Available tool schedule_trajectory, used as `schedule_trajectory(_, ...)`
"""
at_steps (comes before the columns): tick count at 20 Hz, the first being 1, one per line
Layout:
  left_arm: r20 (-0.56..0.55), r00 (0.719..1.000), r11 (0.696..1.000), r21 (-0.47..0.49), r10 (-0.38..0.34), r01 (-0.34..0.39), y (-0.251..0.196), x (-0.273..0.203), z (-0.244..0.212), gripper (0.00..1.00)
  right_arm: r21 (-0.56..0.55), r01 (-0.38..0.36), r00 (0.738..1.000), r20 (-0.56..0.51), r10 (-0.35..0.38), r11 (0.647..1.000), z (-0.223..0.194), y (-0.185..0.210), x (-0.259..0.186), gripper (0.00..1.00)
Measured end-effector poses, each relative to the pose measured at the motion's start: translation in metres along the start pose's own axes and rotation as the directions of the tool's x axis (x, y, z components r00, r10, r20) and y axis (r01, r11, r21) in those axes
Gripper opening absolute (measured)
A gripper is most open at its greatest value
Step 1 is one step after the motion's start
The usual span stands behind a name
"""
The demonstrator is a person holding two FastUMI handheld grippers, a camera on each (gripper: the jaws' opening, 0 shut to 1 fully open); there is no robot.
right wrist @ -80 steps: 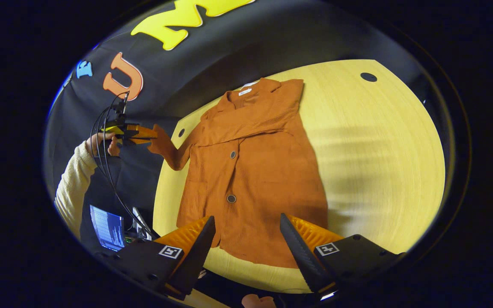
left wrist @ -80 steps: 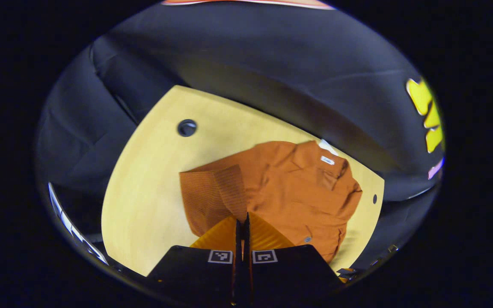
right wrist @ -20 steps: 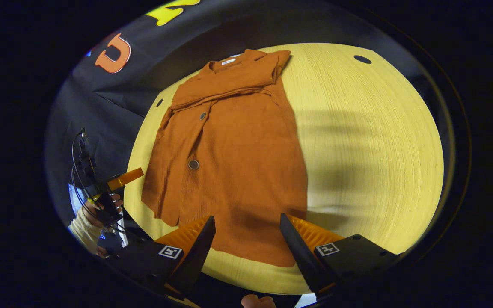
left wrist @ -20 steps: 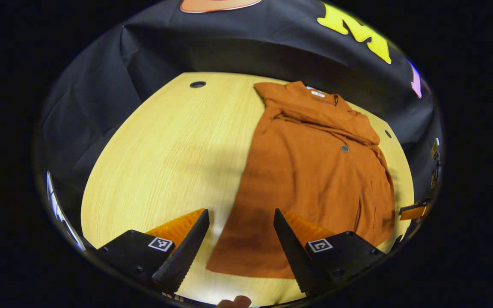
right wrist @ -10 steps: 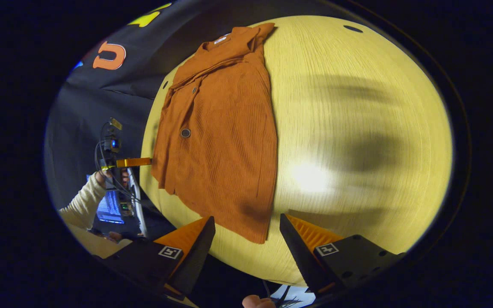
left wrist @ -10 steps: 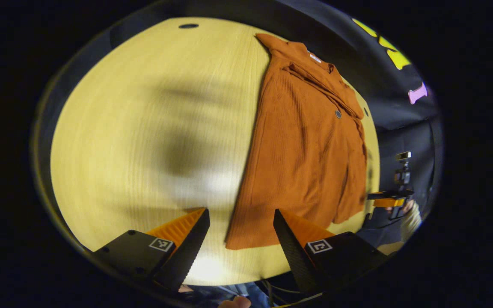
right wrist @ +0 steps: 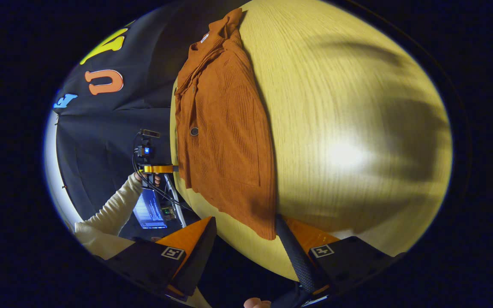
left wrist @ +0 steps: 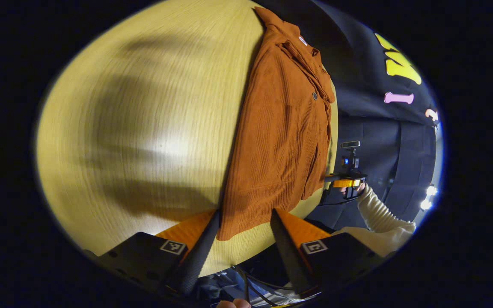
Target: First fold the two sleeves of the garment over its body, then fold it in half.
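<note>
An orange ribbed shirt (left wrist: 280, 132) lies flat on the yellow wooden table (left wrist: 144, 128), collar at the far end, both sleeves laid across its chest. My left gripper (left wrist: 245, 214) is open and low over the table's near edge, its jaws either side of one hem corner (left wrist: 229, 231). In the right gripper view the same shirt (right wrist: 225, 141) stretches away, and my right gripper (right wrist: 245, 218) is open with the other hem corner (right wrist: 268, 233) just by its right finger (right wrist: 291, 248). Each gripper also appears far off in the other's view, as the right gripper (left wrist: 343, 182) and the left gripper (right wrist: 158, 169).
A cream sleeve (left wrist: 375, 209) and hand hold the distant gripper beyond the table's side edge. A lit laptop screen (right wrist: 148, 209) and cables sit below that edge. Bare table (right wrist: 336, 107) spreads wide beside the shirt. The black cloth wall stands behind the collar end.
Four seconds ago my left gripper was shut on a sleeve; that sleeve now lies on the body. Both open grippers have since dropped low to the near hem corners.
</note>
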State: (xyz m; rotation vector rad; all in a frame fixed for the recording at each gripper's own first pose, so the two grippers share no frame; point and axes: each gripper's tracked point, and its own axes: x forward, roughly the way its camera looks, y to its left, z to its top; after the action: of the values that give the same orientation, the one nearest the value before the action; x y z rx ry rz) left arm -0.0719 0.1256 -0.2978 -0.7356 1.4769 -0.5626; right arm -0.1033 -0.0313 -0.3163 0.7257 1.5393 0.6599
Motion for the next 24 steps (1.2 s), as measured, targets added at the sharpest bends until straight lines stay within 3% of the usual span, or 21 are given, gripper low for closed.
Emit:
schedule_trajectory(5, -0.033, 0.999, 0.998, 0.057, -0.026, 0.028, -0.014, 0.018, -0.007, 0.79, -0.003, -0.044, 0.999, -0.007, 0.044, 0.999, 0.004, 0.016, 0.022, 0.87)
schedule_trajectory(9, -0.039, 0.999, 0.997, 0.078, -0.013, 0.016, -0.015, 0.024, -0.009, 0.74, 0.014, -0.065, 0.998, -0.010, 0.065, 0.998, 0.004, 0.024, 0.037, 0.71)
schedule_trajectory(11, -0.025, 0.999, 0.997, 0.070, 0.023, -0.021, -0.007, 0.028, -0.008, 0.75, 0.013, -0.022, 1.000, -0.012, 0.022, 1.000, 0.008, 0.014, 0.046, 0.67)
schedule_trajectory(12, -0.018, 0.999, 0.997, 0.063, 0.039, -0.038, -0.003, 0.028, -0.007, 0.54, 0.032, -0.022, 1.000, -0.012, 0.022, 0.999, 0.010, 0.016, 0.048, 0.45)
schedule_trajectory(13, -0.010, 0.998, 0.997, 0.060, 0.057, -0.057, 0.002, 0.026, -0.006, 0.46, 0.039, -0.020, 1.000, -0.010, 0.020, 0.999, 0.009, 0.017, 0.051, 0.33)
schedule_trajectory(14, -0.006, 0.997, 0.996, 0.053, 0.072, -0.072, 0.005, 0.027, -0.005, 0.29, 0.035, 0.000, 1.000, -0.009, 0.000, 0.999, 0.012, 0.009, 0.051, 0.30)
schedule_trajectory(15, 0.000, 0.996, 0.995, 0.034, 0.089, -0.089, 0.005, 0.028, -0.004, 0.20, 0.045, 0.010, 1.000, -0.006, -0.009, 0.999, 0.012, 0.009, 0.051, 0.28)
schedule_trajectory(16, 0.007, 0.995, 0.995, 0.028, 0.097, -0.097, 0.002, 0.028, -0.005, 0.13, 0.050, 0.015, 1.000, -0.005, -0.015, 0.999, 0.011, 0.011, 0.051, 0.11)
schedule_trajectory(19, 0.027, 0.989, 0.985, 0.085, 0.148, -0.150, 0.001, 0.031, -0.005, 0.09, -0.013, 0.043, 0.999, 0.007, -0.043, 0.999, 0.005, 0.015, 0.060, 0.06)
schedule_trajectory(20, 0.027, 0.985, 0.981, 0.083, 0.172, -0.174, 0.000, 0.034, -0.004, 0.04, -0.047, 0.057, 0.998, 0.012, -0.057, 0.997, 0.013, 0.012, 0.054, 0.06)
schedule_trajectory(24, 0.054, 0.972, 0.971, 0.064, 0.228, -0.231, -0.003, 0.034, -0.004, 0.03, -0.116, 0.094, 0.994, 0.058, -0.088, 0.989, 0.020, 0.018, 0.057, 0.00)
